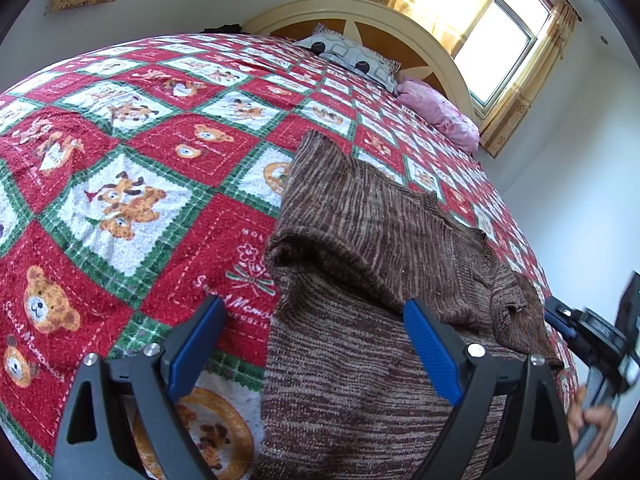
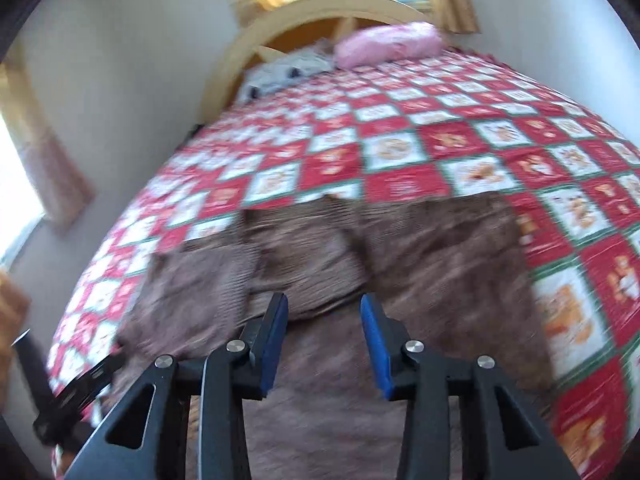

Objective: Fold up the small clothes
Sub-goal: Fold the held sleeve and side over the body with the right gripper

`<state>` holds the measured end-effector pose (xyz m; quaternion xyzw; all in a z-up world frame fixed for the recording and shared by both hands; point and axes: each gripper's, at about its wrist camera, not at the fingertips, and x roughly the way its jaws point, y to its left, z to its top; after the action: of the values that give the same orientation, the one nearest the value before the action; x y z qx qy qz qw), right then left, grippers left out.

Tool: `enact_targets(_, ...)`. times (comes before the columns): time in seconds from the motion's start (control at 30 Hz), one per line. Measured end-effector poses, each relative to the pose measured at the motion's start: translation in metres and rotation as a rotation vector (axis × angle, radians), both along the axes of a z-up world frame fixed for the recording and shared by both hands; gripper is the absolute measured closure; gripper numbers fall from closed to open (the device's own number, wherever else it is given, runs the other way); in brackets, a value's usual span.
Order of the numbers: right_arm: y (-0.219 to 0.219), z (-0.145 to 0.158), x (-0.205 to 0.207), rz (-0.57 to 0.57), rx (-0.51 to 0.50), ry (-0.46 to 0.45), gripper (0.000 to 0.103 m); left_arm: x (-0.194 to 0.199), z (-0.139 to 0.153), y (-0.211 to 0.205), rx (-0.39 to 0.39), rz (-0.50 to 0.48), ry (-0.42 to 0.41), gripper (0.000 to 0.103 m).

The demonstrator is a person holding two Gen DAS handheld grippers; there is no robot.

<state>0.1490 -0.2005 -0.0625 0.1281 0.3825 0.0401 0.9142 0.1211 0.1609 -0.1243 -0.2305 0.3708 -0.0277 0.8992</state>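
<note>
Bedspread, red/white bear check, taken as landmark. Left gripper: tongs wide apart, gripping nothing, poised over the sweater's left edge where knit meets bedspread. Brown knit sweater lies on the bedspread's near part, one portion folded over the body. Right gripper: tongs apart, nothing between them, above the sweater's middle; right view blurred

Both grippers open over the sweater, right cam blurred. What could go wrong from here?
1. The brown sweater already has a folded-over layer; the open left gripper may pinch only the top layer, or catch the bedspread too.
2. The right wrist view is motion-blurred, so the open right gripper could close off the hem.
3. The sweater lies near the bed edge and might slide off.
</note>
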Motion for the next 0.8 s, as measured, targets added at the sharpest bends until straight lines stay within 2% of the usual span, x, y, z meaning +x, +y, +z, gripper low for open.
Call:
enact_targets(0.07, -0.005, -0.009, 0.02, -0.037, -0.029, 0.054, 0.075, 0.0, 0.0, 0.0, -0.002, 0.0, -0.001, 0.01)
enact_targets(0.17, 0.003, -0.026, 0.051, 0.024, 0.012, 0.135, 0.075, 0.0, 0.0, 0.0, 0.001, 0.0, 0.001, 0.01)
enact_targets(0.27, 0.028, -0.033, 0.077, 0.09, 0.117, 0.162, 0.075, 0.0, 0.0, -0.001, 0.003, -0.003, 0.001, 0.009)
enact_targets(0.33, 0.046, -0.035, 0.096, 0.154, 0.237, 0.169, 0.075, 0.0, 0.0, -0.001, 0.001, -0.002, 0.0, 0.009)
enact_targets(0.43, 0.052, -0.031, 0.106, 0.216, 0.405, 0.139, 0.075, 0.001, 0.0, -0.002, -0.004, -0.002, -0.002, 0.009)
enact_targets(0.47, 0.051, -0.028, 0.106, 0.208, 0.417, 0.119, 0.075, 0.001, 0.0, -0.002, -0.008, -0.003, -0.003, 0.009)
enact_targets(0.53, 0.044, -0.019, 0.094, 0.174, 0.374, 0.074, 0.075, 0.001, 0.0, -0.003, -0.009, -0.004, -0.003, 0.008)
enact_targets(0.63, 0.038, -0.015, 0.076, 0.146, 0.239, 0.075, 0.075, 0.001, 0.0, -0.002, -0.008, -0.006, -0.004, 0.008)
enact_targets(0.8, 0.051, -0.016, 0.025, 0.206, 0.034, 0.072, 0.075, 0.001, 0.0, -0.002, -0.009, -0.006, -0.003, 0.008)
